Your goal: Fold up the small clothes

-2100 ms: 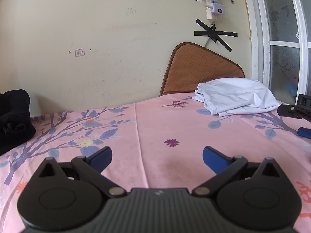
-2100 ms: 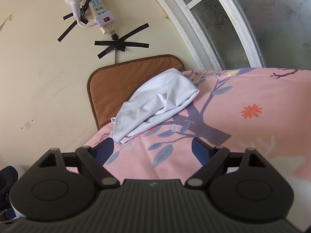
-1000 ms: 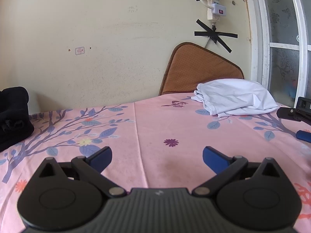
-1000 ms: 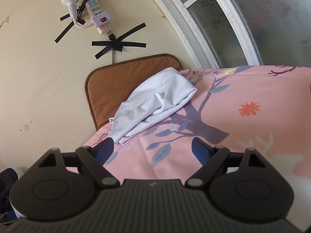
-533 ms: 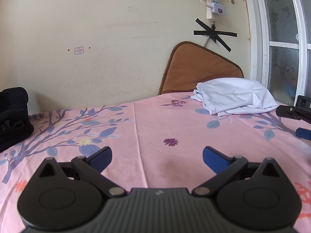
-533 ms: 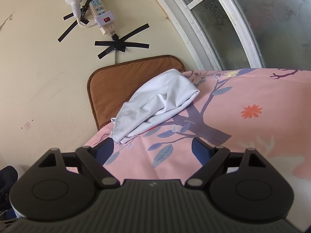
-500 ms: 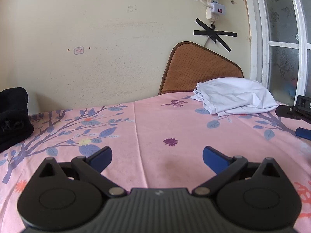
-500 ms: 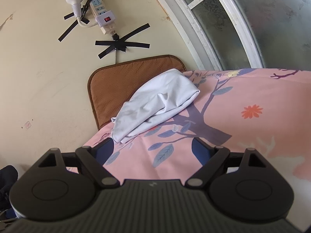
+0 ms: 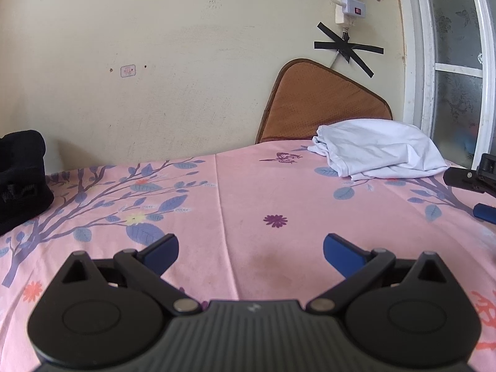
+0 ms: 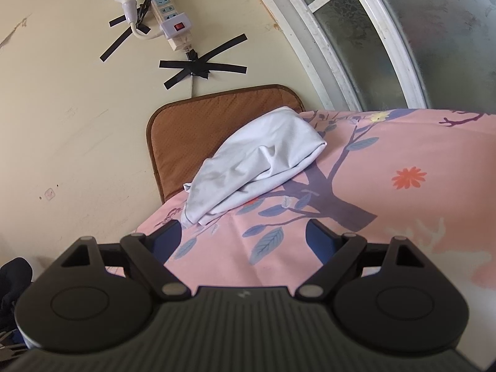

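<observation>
A pink floral bed (image 9: 248, 192) carries a white garment (image 9: 378, 158) (crumpled) and black bag (image 9: 21, 179).

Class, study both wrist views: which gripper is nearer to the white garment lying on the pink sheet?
Right. The right gripper is open just short of the white garment, its left finger close by the hem. The left gripper is open farther back, with the garment ahead to its right.

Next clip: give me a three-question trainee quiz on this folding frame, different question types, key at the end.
1. True or false: the left tongs grip the white garment.
2. The white garment lies against: A) a black bundle B) the brown cushion C) a basket.
3. Fill in: the right tongs are ____ and empty.

Key: 1 false, they are open over the pink floral sheet. 2 B. 3 open.
</observation>
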Motion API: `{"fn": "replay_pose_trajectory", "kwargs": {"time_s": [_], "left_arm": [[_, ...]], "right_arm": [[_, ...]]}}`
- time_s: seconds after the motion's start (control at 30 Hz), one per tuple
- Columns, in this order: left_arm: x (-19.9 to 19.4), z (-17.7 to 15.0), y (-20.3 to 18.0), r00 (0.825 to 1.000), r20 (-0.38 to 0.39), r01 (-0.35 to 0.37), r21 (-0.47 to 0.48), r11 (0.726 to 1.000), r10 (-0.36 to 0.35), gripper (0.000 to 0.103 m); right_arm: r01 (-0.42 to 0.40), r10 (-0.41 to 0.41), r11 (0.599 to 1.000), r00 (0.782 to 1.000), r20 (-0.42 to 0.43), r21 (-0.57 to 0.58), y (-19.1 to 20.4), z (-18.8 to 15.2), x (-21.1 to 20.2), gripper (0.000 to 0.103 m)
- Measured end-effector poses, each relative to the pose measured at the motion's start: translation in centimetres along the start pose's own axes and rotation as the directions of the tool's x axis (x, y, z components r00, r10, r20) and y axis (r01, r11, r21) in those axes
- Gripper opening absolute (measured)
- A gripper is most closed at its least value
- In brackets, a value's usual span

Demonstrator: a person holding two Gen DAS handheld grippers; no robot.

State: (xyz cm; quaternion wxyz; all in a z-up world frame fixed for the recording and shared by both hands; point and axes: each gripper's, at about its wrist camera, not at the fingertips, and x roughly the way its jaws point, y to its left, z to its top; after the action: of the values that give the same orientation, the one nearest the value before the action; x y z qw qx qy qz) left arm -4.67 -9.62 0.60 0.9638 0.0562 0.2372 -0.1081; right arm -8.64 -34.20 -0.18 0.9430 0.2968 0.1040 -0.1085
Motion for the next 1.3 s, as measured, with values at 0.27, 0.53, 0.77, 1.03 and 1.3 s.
{"fn": "replay_pose_trajectory", "kwargs": {"time_s": [0.27,0.53,0.77,1.03,1.3], "left_arm": [[0.54,0.07,0.17,0.999,-0.039,-0.001,-0.005,1.000,0.001,0.103],[0.63,0.11,0.17,0.999,-0.042,-0.011,-0.002,1.000,0.010,0.103],[0.59,0.11,0.21,0.999,-0.042,-0.018,0.000,1.000,0.018,0.103],[0.63,0.16,0.19,0.999,-0.042,-0.020,0.002,1.000,0.021,0.103],[0.59,0.17,0.38,0.999,-0.039,-0.012,-0.004,1.000,0.012,0.103]], "right_arm": [[-0.001,0.001,1.000,1.000,0.002,0.001,-0.01,0.02,-0.03,0.089],[-0.001,0.001,1.000,1.000,0.001,0.001,0.01,0.02,-0.05,0.089],[-0.001,0.001,1.000,1.000,0.001,0.000,0.01,-0.01,-0.05,0.089],[-0.003,0.003,1.000,1.000,0.003,0.001,-0.01,0.08,-0.07,0.089],[-0.004,0.004,1.000,1.000,0.003,0.001,-0.01,0.06,-0.10,0.089]]}}
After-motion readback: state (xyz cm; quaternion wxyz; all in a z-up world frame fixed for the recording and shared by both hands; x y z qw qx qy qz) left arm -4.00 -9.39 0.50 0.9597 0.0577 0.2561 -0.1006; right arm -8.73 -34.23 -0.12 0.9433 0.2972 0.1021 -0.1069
